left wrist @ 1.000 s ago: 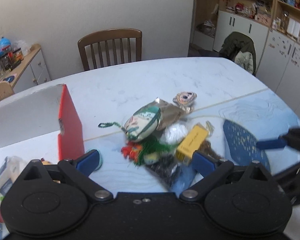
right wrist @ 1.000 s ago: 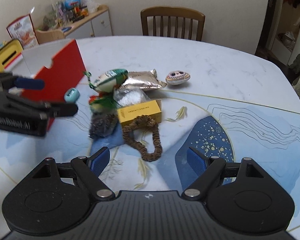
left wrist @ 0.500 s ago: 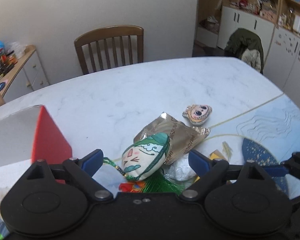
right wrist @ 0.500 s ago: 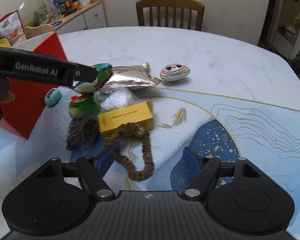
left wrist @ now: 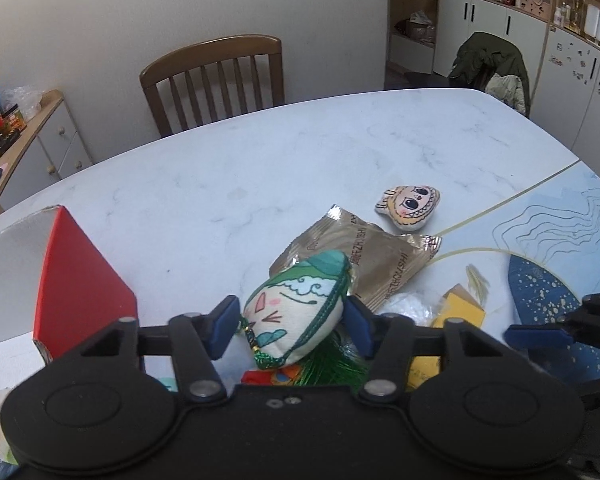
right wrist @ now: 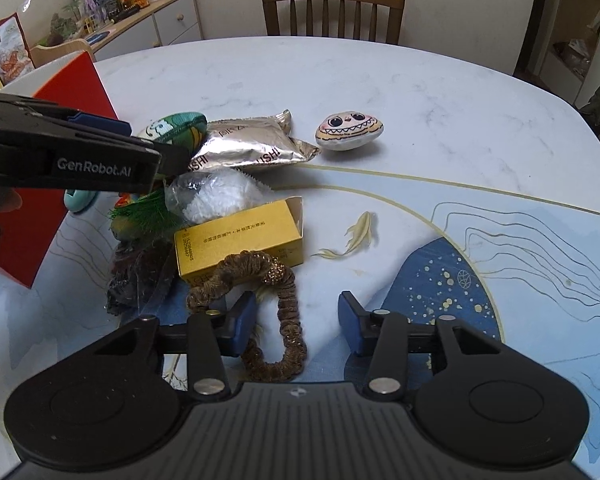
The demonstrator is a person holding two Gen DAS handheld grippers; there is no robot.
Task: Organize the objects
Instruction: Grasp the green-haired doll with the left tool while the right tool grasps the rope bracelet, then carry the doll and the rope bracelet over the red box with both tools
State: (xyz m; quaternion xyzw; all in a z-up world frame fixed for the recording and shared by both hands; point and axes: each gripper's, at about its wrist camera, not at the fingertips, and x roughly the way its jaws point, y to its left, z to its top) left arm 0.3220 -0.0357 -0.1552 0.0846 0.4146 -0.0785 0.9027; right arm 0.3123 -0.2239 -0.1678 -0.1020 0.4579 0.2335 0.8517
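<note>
Home dining room: wooden chair (left wrist: 216, 80), white cupboards (left wrist: 500, 36) (jacket (left wrist: 492, 68) on another chair), cluttered sideboard (right wrist: 140, 12).

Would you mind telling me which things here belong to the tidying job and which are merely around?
Belonging to the job: face sachet between the left gripper pads, foil packet, yellow box, brown scrunchie, cartoon-face cushion, red box.

Merely around: wooden chair, sideboard, jacket.

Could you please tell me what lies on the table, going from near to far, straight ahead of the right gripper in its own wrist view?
Brown scrunchie → yellow box → bag of white stuff → silver snack packet.
</note>
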